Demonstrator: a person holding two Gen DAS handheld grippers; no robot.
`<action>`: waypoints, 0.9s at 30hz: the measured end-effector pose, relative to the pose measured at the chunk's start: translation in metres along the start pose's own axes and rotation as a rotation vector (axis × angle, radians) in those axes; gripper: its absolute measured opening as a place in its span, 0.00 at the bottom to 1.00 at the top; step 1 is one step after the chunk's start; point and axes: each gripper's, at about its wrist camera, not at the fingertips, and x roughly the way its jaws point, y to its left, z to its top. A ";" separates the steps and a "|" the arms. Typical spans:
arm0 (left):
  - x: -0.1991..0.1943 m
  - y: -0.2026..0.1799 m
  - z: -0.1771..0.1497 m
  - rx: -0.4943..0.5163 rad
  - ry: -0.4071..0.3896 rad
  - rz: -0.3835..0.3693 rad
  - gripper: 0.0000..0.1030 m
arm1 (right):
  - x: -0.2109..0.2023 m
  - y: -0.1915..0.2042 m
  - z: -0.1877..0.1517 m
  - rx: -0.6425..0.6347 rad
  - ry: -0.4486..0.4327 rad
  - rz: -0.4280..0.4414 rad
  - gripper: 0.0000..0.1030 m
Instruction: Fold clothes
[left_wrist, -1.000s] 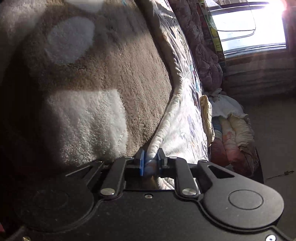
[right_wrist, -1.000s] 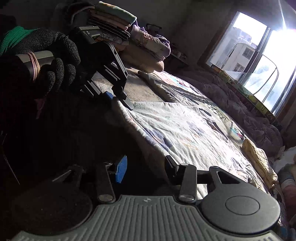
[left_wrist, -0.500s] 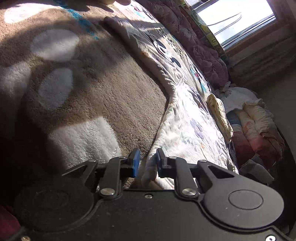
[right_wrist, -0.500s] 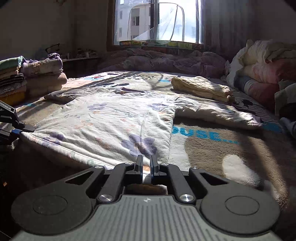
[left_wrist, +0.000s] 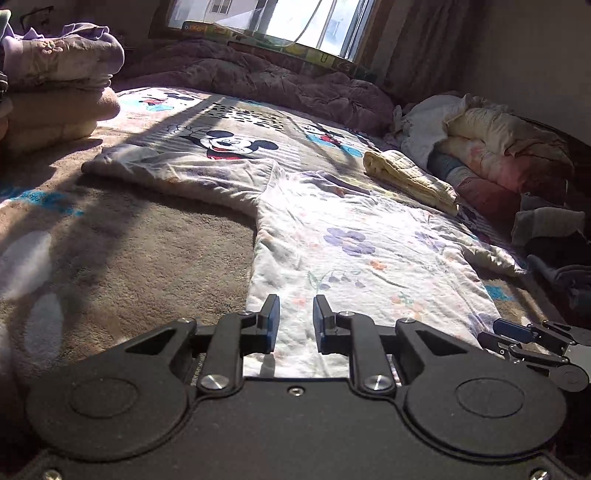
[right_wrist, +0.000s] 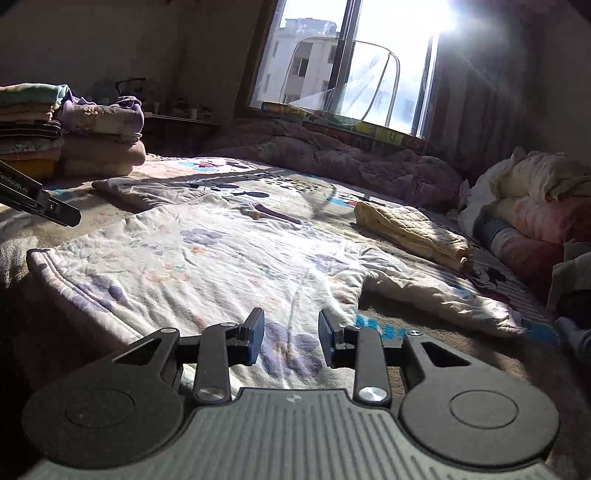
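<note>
A white long-sleeved garment with purple flower print (left_wrist: 354, 251) lies spread flat on the bed, sleeves out to both sides; it also shows in the right wrist view (right_wrist: 207, 258). My left gripper (left_wrist: 295, 321) is open and empty, just above the garment's near hem. My right gripper (right_wrist: 291, 336) is open and empty over the hem at the garment's other corner. The right gripper's tip shows at the left wrist view's right edge (left_wrist: 517, 332). The left gripper's body shows at the right wrist view's left edge (right_wrist: 37, 199).
A brown fleece blanket (left_wrist: 129, 251) with Mickey Mouse print covers the bed. A folded yellow cloth (right_wrist: 410, 229) lies beyond the garment. Stacks of folded clothes (right_wrist: 92, 140) stand at the left. Bundled bedding (left_wrist: 498, 155) lies at the right. A crumpled quilt (right_wrist: 351, 162) lies under the window.
Both grippers have let go of the garment's hem and opened. The garment now lies flat on the bed, and both views have swung toward the window.
</note>
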 end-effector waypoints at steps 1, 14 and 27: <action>0.010 0.002 -0.003 -0.001 0.041 0.008 0.23 | 0.016 -0.002 -0.003 0.034 0.098 0.010 0.32; 0.032 -0.121 0.026 0.314 -0.086 -0.192 0.24 | 0.036 -0.192 -0.038 0.938 -0.024 -0.078 0.45; 0.212 -0.259 0.062 0.657 0.206 -0.139 0.24 | 0.105 -0.291 -0.070 1.253 -0.034 -0.150 0.16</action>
